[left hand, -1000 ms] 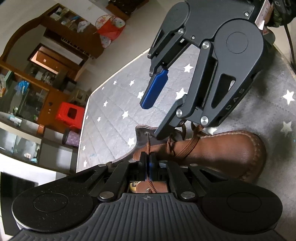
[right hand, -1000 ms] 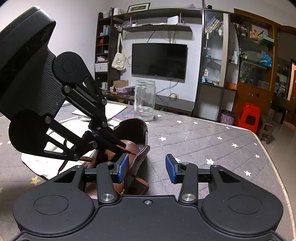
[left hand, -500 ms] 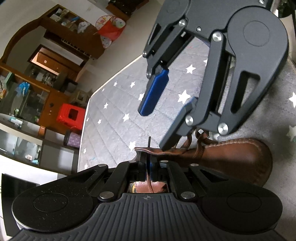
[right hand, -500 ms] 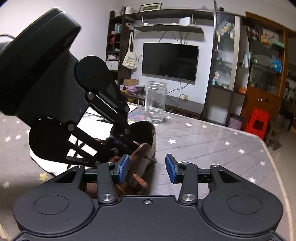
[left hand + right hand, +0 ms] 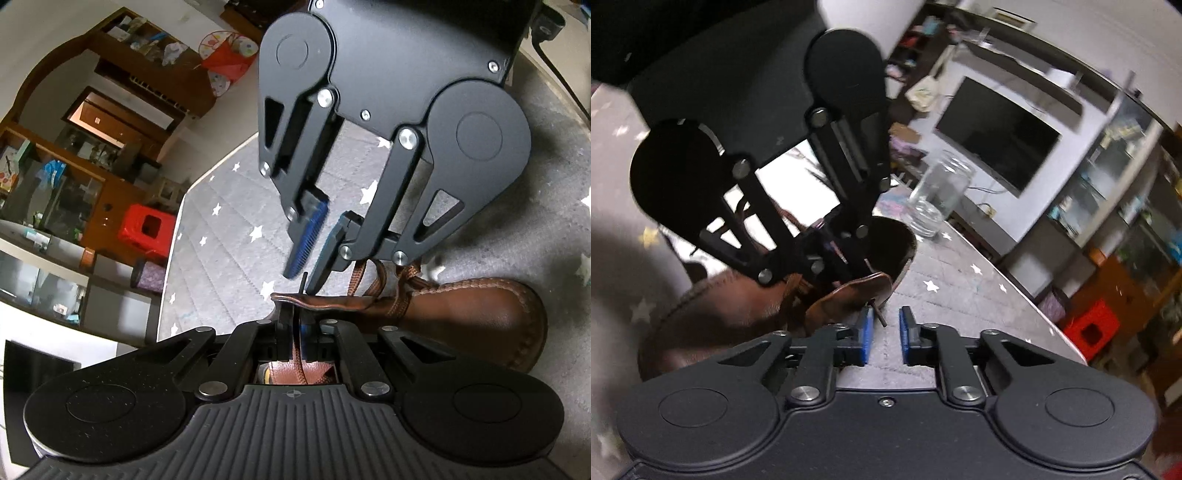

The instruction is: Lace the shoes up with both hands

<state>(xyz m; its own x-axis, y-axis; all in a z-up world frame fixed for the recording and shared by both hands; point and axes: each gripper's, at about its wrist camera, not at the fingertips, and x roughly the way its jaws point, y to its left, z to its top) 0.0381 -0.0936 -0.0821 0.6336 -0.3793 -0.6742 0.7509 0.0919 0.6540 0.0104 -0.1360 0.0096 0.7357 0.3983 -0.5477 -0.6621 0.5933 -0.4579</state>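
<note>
We've got the brown leather shoe (image 5: 476, 317) lying on the grey star-print surface (image 5: 229, 243), toe off to the right in the left wrist view, heel end tucked right under our left tongs (image 5: 294, 334). Those are pressed together on the brown lace (image 5: 297, 363), which runs up between the pads; the dark lace tip (image 5: 303, 282) pokes up just past the edge of the shoe's flap.

Our right tongs (image 5: 309, 251) come down from above, blue pads either side of that tip. The jaws are closing, but there's a gap between the pads and the tip sits between them without being pinched yet. In the right wrist view the tip (image 5: 878, 314) sits close against the left-hand pad.

Room-wise: the surface's edge runs diagonally on the far side of the shoe, with plenty of bare cloth between shoe and edge. A glass jar (image 5: 938, 199) stands beyond the shoe, apart from it.

Hard to read: the right wrist view is smeared by motion, the left tongs' body blocks most of the shoe there, and the eyelets are hidden in both views.
</note>
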